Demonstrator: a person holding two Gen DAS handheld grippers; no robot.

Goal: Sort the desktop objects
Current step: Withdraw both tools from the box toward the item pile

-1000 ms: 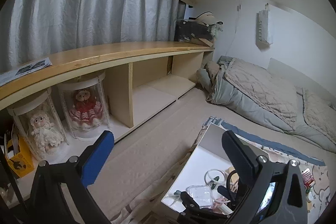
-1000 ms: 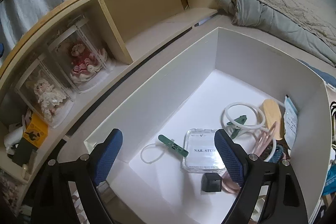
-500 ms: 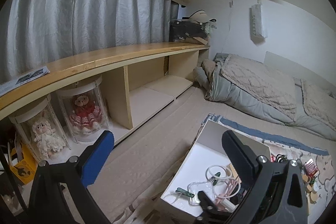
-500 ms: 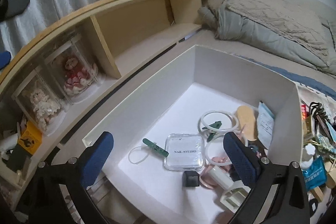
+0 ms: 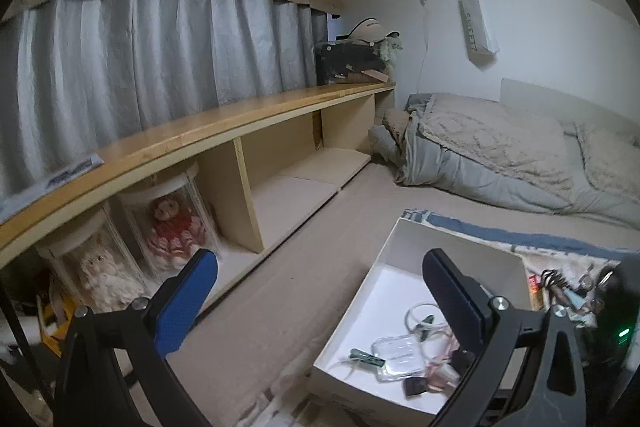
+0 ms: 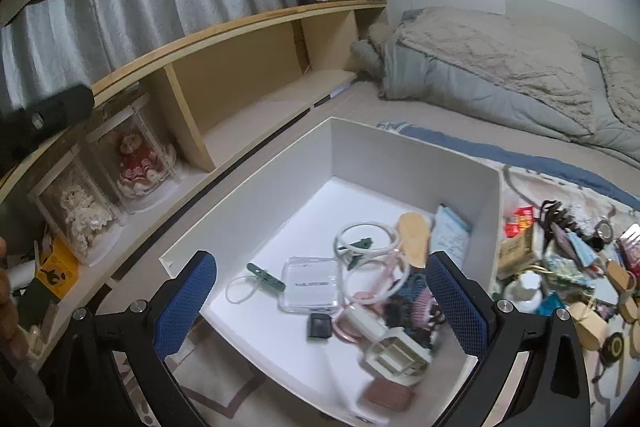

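**Sort partly done: box filling, pile still waiting**

Right gripper (image 6: 320,291) is hanging spread wide over the white box (image 6: 416,155), nothing between its fingers. Left gripper (image 5: 320,287) is likewise spread and carrying nothing. Inside the box: clear case (image 6: 311,283), green clip (image 6: 266,277), white rings (image 6: 366,241), pink comb (image 6: 414,301) and more (roughly a dozen items). Just beyond the box's right wall, the unsorted pile (image 6: 568,267) is sitting on the mat, looking like the bulk of remaining work.

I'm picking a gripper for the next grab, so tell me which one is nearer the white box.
Right. The right gripper hangs open directly above the white box. The left gripper is open too, farther back toward the shelf side.
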